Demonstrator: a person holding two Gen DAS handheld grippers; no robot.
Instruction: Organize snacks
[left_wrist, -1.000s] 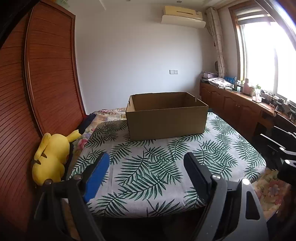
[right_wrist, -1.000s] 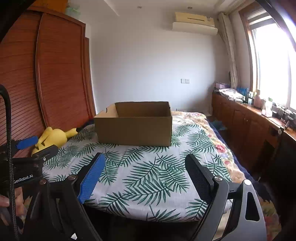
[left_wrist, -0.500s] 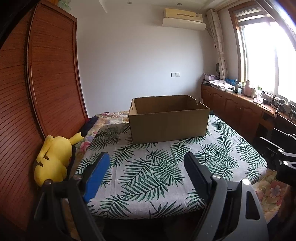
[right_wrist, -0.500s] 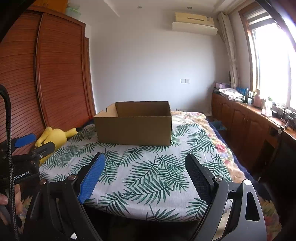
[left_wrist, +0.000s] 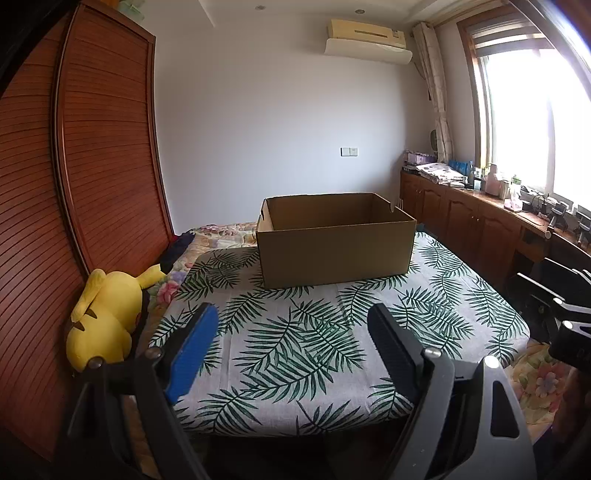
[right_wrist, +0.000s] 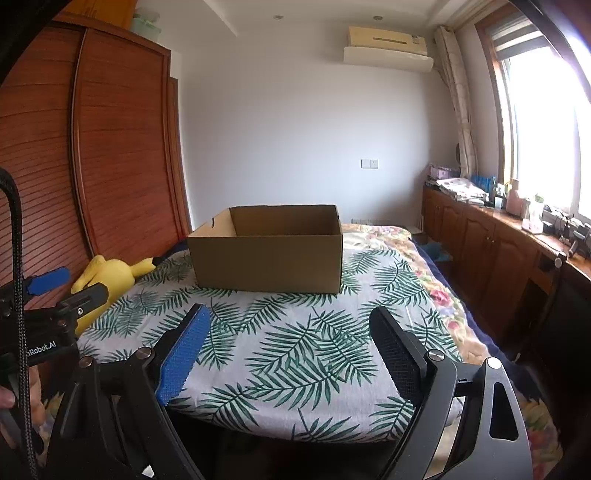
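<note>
An open brown cardboard box (left_wrist: 334, 243) stands on a table covered with a palm-leaf cloth (left_wrist: 314, 332); it also shows in the right wrist view (right_wrist: 267, 254). Its inside is mostly hidden and no snacks are in view. My left gripper (left_wrist: 291, 328) is open and empty, held near the table's front edge, well short of the box. My right gripper (right_wrist: 290, 332) is open and empty, likewise at the front edge. The left gripper also shows at the left of the right wrist view (right_wrist: 55, 291).
A yellow plush toy (left_wrist: 107, 314) lies left of the table against a wooden wardrobe (left_wrist: 74, 184). A floral bedspread (right_wrist: 388, 236) lies behind the box. Wooden cabinets (left_wrist: 480, 221) with clutter run under the window on the right.
The left gripper's view has tilted up and drawn back slightly, so the box sits lower in its view. The right gripper has barely moved. Both stay open.
</note>
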